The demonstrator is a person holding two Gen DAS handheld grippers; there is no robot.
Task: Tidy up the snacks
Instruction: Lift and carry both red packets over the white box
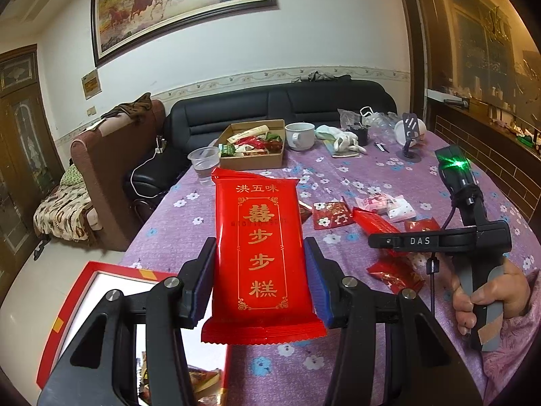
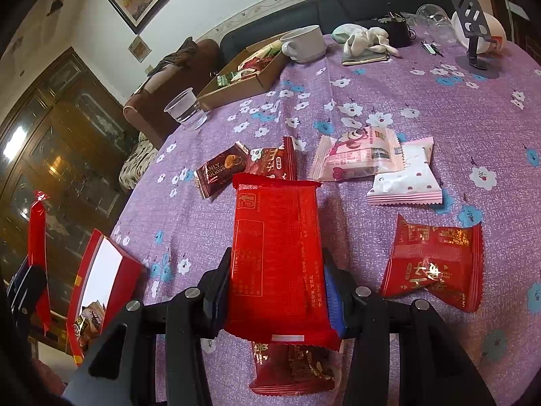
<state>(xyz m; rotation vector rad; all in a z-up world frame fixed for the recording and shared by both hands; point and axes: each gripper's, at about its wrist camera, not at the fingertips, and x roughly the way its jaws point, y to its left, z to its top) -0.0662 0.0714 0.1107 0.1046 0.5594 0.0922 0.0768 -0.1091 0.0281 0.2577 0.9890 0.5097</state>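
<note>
Above the purple floral tablecloth (image 1: 338,182), a red cake packet (image 1: 258,253) is clamped at its long edges by the left gripper (image 1: 259,282), long axis running away from the camera, gold characters facing it. Another red packet (image 2: 279,260) is pinched likewise by the right gripper (image 2: 277,296), printed back showing, above the scattered snacks.

The long red gold-lettered snack packet (image 1: 258,257) is glossy plastic film with crimped ends. The purple flower-printed cloth (image 2: 389,101) covering the surface looks matt and woven. The open brown box (image 1: 257,159) at the far edge is plain matt cardboard.
</note>
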